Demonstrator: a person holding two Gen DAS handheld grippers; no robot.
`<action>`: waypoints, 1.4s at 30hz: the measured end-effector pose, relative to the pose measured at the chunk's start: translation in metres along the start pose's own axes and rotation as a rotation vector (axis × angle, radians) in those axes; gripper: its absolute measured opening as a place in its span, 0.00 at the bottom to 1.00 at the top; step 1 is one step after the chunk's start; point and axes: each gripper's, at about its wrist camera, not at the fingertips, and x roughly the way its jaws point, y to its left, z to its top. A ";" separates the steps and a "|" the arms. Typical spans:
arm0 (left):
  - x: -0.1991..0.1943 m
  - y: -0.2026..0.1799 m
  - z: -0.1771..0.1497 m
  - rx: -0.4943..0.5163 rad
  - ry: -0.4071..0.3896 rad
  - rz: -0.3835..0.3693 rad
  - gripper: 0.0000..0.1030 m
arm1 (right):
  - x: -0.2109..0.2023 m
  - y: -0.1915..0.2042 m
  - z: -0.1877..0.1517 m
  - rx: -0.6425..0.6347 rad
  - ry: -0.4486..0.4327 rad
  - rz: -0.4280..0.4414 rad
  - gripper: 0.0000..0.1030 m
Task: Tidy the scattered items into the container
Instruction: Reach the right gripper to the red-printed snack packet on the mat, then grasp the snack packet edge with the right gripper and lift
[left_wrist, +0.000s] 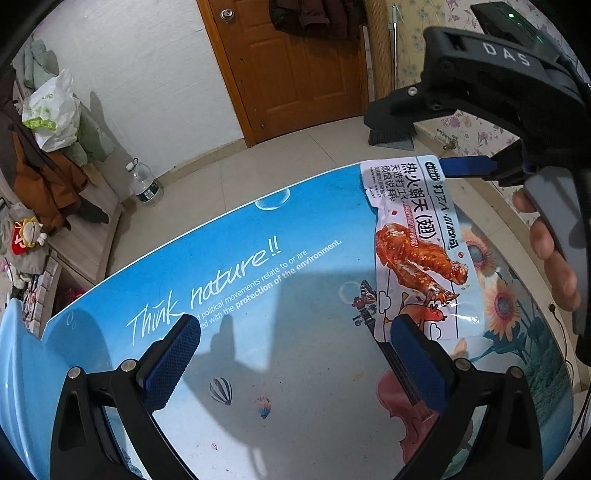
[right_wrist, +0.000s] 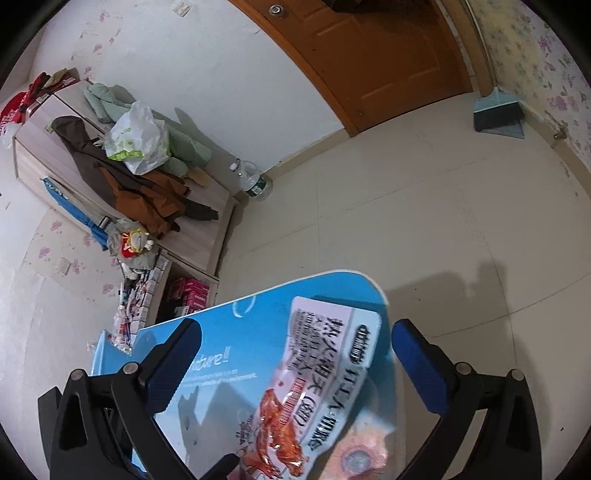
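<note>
A white snack packet (left_wrist: 417, 243) printed with a red chicken wing lies flat on the blue picture table (left_wrist: 258, 280), near its far right corner. My left gripper (left_wrist: 295, 365) hovers open over the table's middle, and its right finger overlaps the packet's near end. My right gripper (left_wrist: 406, 144) comes in from the upper right, held by a hand (left_wrist: 550, 251), with one blue finger (left_wrist: 465, 166) at the packet's far edge. In the right wrist view the packet (right_wrist: 325, 376) lies under my right gripper (right_wrist: 295, 365), which is wide open. A pale blue container rim (left_wrist: 14, 369) shows at the far left.
The table's curved far edge (left_wrist: 221, 218) drops to a tiled floor. A water bottle (left_wrist: 146, 184) stands on the floor by the wall. A cabinet (right_wrist: 207, 236) piled with clothes and a plastic bag (right_wrist: 136, 144) stands at the left. A dustpan (right_wrist: 498, 118) leans near the brown door (left_wrist: 295, 66).
</note>
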 end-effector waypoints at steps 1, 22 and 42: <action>0.000 0.000 0.000 -0.001 0.000 0.000 1.00 | 0.001 0.001 -0.001 -0.002 0.005 0.006 1.00; 0.005 -0.001 -0.002 -0.006 0.007 -0.007 1.00 | 0.017 0.000 -0.017 -0.004 0.057 0.133 0.55; -0.002 0.007 -0.005 -0.010 0.011 0.004 1.00 | -0.017 -0.002 -0.030 -0.082 0.042 0.153 0.08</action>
